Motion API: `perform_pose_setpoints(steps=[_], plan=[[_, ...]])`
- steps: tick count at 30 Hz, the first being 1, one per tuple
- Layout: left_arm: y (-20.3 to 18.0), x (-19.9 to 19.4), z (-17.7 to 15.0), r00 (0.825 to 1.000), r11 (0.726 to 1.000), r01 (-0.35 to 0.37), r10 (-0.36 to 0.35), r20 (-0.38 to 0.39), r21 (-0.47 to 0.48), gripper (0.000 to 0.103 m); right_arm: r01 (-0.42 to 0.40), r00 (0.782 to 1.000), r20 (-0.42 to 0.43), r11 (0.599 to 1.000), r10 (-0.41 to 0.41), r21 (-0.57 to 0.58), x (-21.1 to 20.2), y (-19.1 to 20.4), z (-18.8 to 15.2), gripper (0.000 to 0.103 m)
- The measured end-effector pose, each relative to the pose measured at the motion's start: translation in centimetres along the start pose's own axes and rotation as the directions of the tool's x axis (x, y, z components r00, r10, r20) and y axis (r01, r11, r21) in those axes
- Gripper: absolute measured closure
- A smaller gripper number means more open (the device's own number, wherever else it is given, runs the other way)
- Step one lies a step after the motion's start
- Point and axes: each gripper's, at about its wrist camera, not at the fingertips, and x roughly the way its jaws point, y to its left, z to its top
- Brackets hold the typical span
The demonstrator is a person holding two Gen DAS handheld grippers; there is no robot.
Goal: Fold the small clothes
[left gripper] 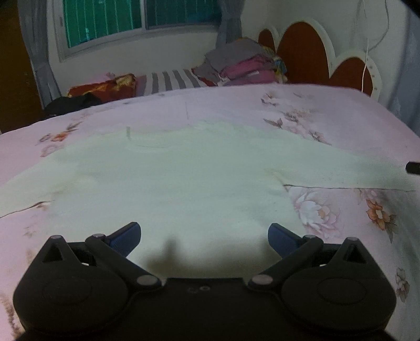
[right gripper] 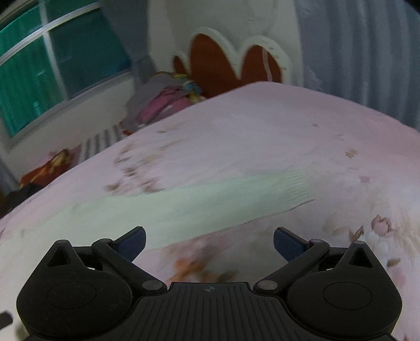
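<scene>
Pink floral bedsheet [left gripper: 341,115] covers the whole bed, with a scalloped red-and-white headboard [left gripper: 315,52] at the far right and a pile of folded grey and magenta clothes [left gripper: 241,65] at the far edge under a green-lit window [left gripper: 131,18]. Spread flat in the middle of the sheet lies a pale mint long-sleeved top [left gripper: 183,173], neckline toward the far side, hem toward the near side, both sleeves stretched out left and right so its widest line runs across the bed. The left gripper [left gripper: 204,237] hovers just over the hem with its blue-padded jaws spread wide and nothing between them, pointing straight up the body of the top. The right gripper [right gripper: 209,242] is likewise wide open and empty; its view is blurred, but the right sleeve with its ribbed cuff [right gripper: 294,183] lies just ahead of it, slanting away to the right. By my reckoning folding has not begun, and the right gripper is nearer that sleeve, the left nearer the hem.
</scene>
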Motion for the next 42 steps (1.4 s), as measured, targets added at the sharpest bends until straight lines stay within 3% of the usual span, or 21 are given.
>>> perform_pose_setpoints(steps=[6, 7, 8, 9, 15, 17, 21, 23, 25, 28, 29, 31, 35, 38, 42], plan=[[-2.7, 2.7, 1.0, 0.999, 0.999, -0.026, 0.027, -0.043, 0.032, 0.0, 0.024, 1.0, -0.008, 0.992, -0.024, 0.127, 4.3, -6.0, 1.8, 0.001], [-3.0, 2.9, 1.1, 0.998, 0.999, -0.029, 0.031, -0.047, 0.034, 0.0, 0.023, 1.0, -0.009, 0.99, -0.022, 0.139, 4.6, -6.7, 2.0, 0.005], [-3.2, 3.1, 1.2, 0.998, 0.999, -0.031, 0.033, -0.051, 0.038, 0.0, 0.021, 1.0, -0.008, 0.988, -0.02, 0.152, 4.8, -7.4, 2.1, 0.016], [-3.5, 3.3, 1.3, 0.998, 0.998, -0.035, 0.037, -0.056, 0.043, 0.0, 0.021, 1.0, -0.02, 0.986, -0.018, 0.165, 5.2, -8.0, 2.1, 0.038], [-4.3, 4.2, 2.2, 0.996, 0.997, -0.049, 0.053, -0.065, 0.065, 0.0, 0.011, 0.998, -0.058, 0.956, 0.006, 0.293, 6.5, -11.6, 1.7, 0.04], [-4.4, 4.5, 2.6, 0.996, 0.997, -0.054, 0.059, -0.065, 0.063, 0.0, 0.012, 0.999, -0.053, 0.949, 0.005, 0.314, 6.8, -12.3, 1.7, 0.049], [-3.8, 4.7, 2.9, 0.996, 0.997, -0.058, 0.062, -0.065, 0.051, 0.0, -0.003, 1.0, -0.027, 0.944, 0.012, 0.329, 7.0, -13.1, 1.9, 0.057], [-3.4, 4.6, 3.1, 0.996, 0.997, -0.062, 0.065, -0.059, 0.047, 0.0, 0.005, 1.0, -0.02, 0.944, 0.001, 0.331, 7.2, -13.4, 2.1, 0.068], [-2.6, 4.4, 3.2, 0.996, 0.997, -0.068, 0.07, -0.059, 0.038, 0.0, 0.02, 1.0, -0.023, 0.945, -0.014, 0.326, 7.6, -13.7, 2.2, 0.101], [-0.5, 3.9, 3.1, 0.996, 0.997, -0.071, 0.072, -0.058, 0.013, 0.0, 0.066, 0.997, 0.013, 0.955, -0.073, 0.289, 7.1, -13.9, 3.0, 0.101], [0.2, 3.8, 3.0, 0.996, 0.998, -0.069, 0.07, -0.063, 0.012, 0.0, 0.107, 0.994, 0.005, 0.96, -0.112, 0.258, 7.4, -13.9, 3.3, 0.101], [2.0, 3.5, 2.6, 0.994, 0.996, -0.084, 0.085, -0.066, 0.012, 0.0, 0.117, 0.993, -0.031, 0.955, -0.113, 0.273, 8.0, -14.1, 3.7, 0.101], [6.2, 3.3, 1.5, 0.993, 0.994, -0.109, 0.107, -0.056, -0.033, 0.0, 0.058, 0.998, 0.018, 0.981, -0.062, 0.184, 6.2, -10.3, 5.1, 0.101], [9.4, 3.4, 0.7, 0.994, 0.994, -0.088, 0.084, -0.065, -0.065, 0.0, -0.004, 1.0, 0.031, 0.998, 0.002, 0.055, 4.6, -4.8, 4.8, 0.101], [13.7, 2.8, -0.5, 0.991, 0.99, -0.114, 0.108, -0.073, -0.086, 0.0, -0.099, 0.995, 0.019, 0.989, 0.102, -0.109, 2.6, 4.1, 2.7, 0.101]])
